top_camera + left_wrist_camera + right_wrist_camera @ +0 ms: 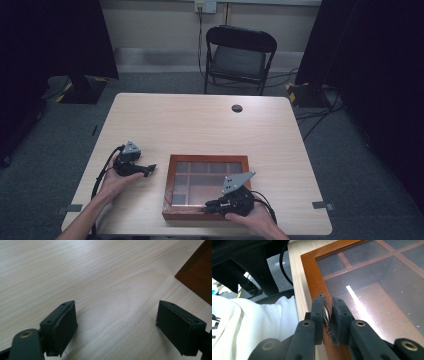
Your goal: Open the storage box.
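We have the right claw [327, 315] pinched shut on the small metal handle [327, 312] at the near edge of the box [171, 172], a brown wooden case with a glass lid, which sits on the near right part of the desk [200, 125]. The step looks like raising that lid. To do it well, we keep the pinch firm, since the handle is thin and could slip, and we swing up along the arc of the hinge, which we judge to be at the far edge. The left claw [149, 168] rests with its jaws wide apart on bare wood just left of the box; we could press it on the frame if the box shifts. The desk is pale wood with a cable hole [237, 108]. Beyond stands a folding chair [239, 57], on grey carpet, with dark curtains at both sides.
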